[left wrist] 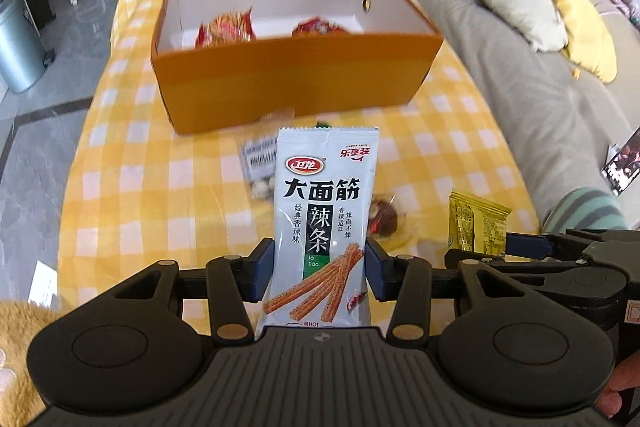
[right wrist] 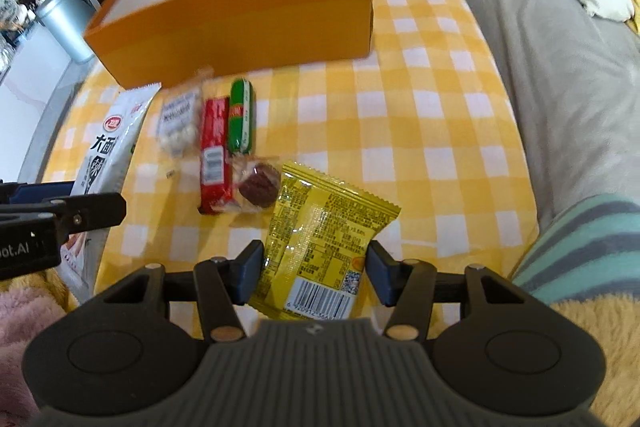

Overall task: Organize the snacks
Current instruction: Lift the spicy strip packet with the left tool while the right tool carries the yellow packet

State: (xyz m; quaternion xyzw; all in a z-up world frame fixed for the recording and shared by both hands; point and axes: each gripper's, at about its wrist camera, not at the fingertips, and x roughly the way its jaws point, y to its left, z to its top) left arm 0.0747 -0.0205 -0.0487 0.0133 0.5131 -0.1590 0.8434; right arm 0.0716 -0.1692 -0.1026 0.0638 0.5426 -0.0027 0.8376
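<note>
We see a table with a soft yellow and white checked cloth [right wrist: 420, 131]. It carries all the snacks, so we can reach them.

The big orange cardboard box [left wrist: 296, 83] sits at the far edge of the table. It is stiff, with flat walls, white inside and open on top. We think the snacks go in there. Two crinkly red and orange packets [left wrist: 226, 29] already lie inside it.

Our left gripper [left wrist: 318, 269] is clamped on a tall grey plastic packet of spicy sticks [left wrist: 320, 211]. Its blue pads squeeze the two long sides, so the packet stands up and does not droop.

Our right gripper [right wrist: 316, 269] is clamped on a shiny yellow foil packet [right wrist: 320, 235], flat and crinkly, held by its sides near the front edge.

The small snacks wait on the cloth between the box and us. There is a long red wrapped bar [right wrist: 215, 155], and a round green sausage stick [right wrist: 242, 115] just beside it. A clear bag of white round candies [right wrist: 180, 125] lies on the bar's other side. A dark red round sweet in clear wrap [right wrist: 258, 185] sits near the bar's end.
</note>
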